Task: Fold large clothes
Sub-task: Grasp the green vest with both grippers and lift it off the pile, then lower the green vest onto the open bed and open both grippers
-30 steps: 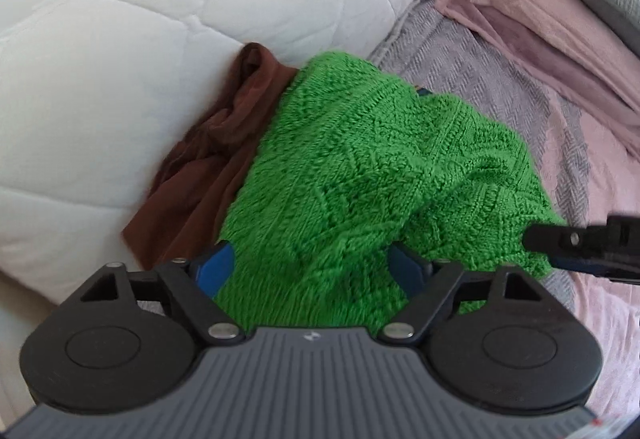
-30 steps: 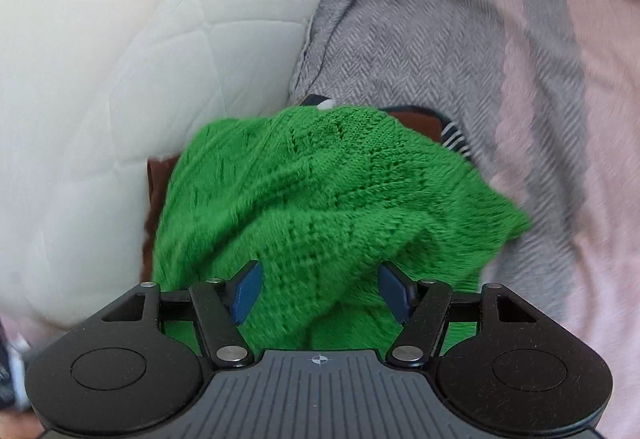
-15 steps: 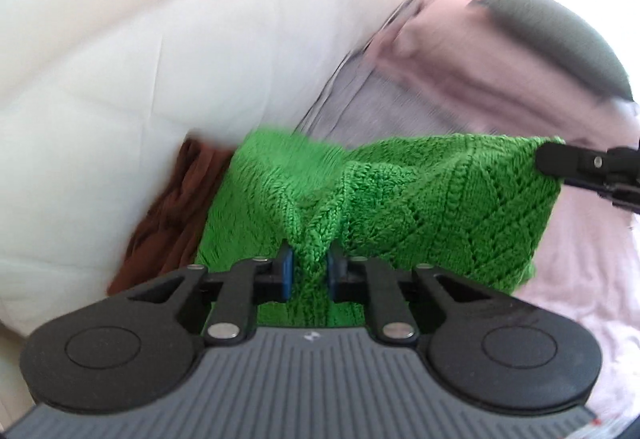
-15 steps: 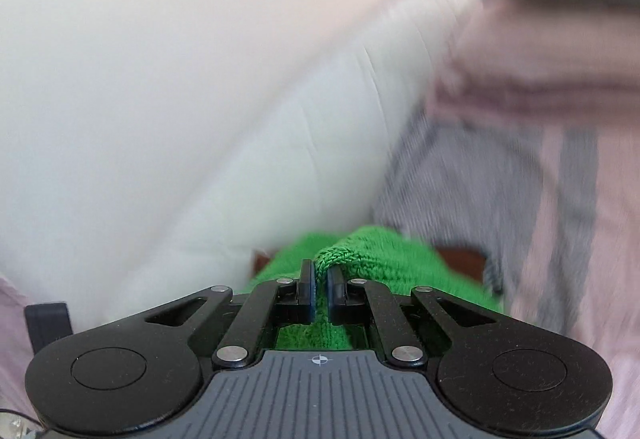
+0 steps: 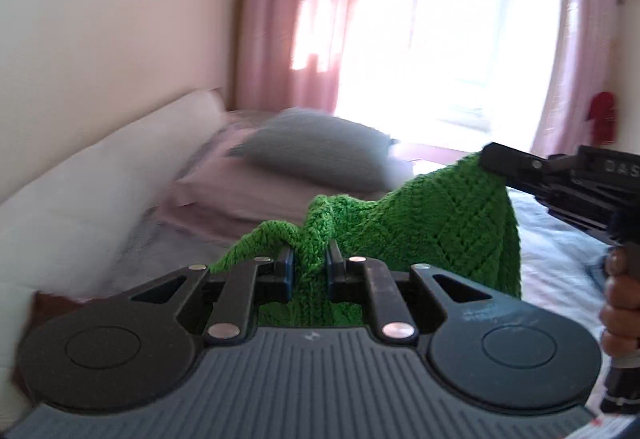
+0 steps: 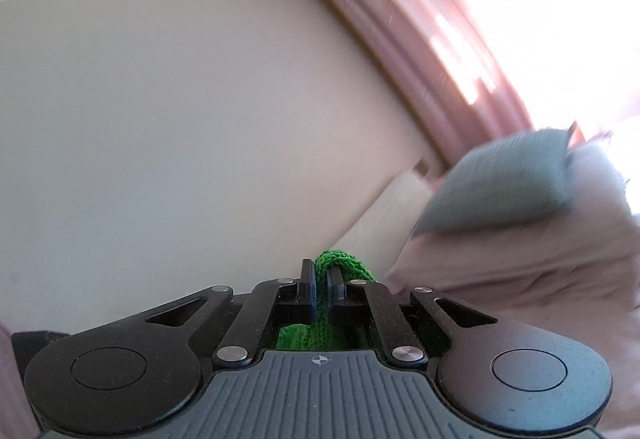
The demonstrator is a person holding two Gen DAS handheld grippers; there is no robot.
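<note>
The green knitted sweater [image 5: 452, 223] is hanging in the air above the bed [image 5: 560, 251], strung between the two tools. In the left wrist view the left tool [image 5: 310, 273] is clamping a bunched fold of the knit between its blue-padded fingers [image 5: 286, 273], the yarn bulging up and over the fingertips. The jaws are standing close together with only the pinched wool between them. From that pinch the sweater is running up and to the right to the right tool [image 5: 490, 157], whose black tip is biting the far upper corner of the garment. A hand [image 5: 618, 303] is gripping the handle of that tool at the right edge of the view.

The top edge of the sweater is sagging a little between the two grips, and the rest of the knit is dropping down behind the left tool's body. Its long axis, as far as it is showing, is lying along the line from one tool to the other, across the view and rising to the right.

In the right wrist view the right tool [image 6: 318, 289] is pressing its fingers nearly together on a thin ridge of green knit [image 6: 340, 265], which is poking up past the fingertips and also showing below them, just ahead of the tool's body.

Behind the sweater a grey pillow [image 5: 320, 151] is resting on pink bedding [image 5: 240, 195], with a white quilted headboard [image 5: 100, 175] to the left and pink curtains [image 5: 288, 19] by the bright window [image 5: 460, 31].
</note>
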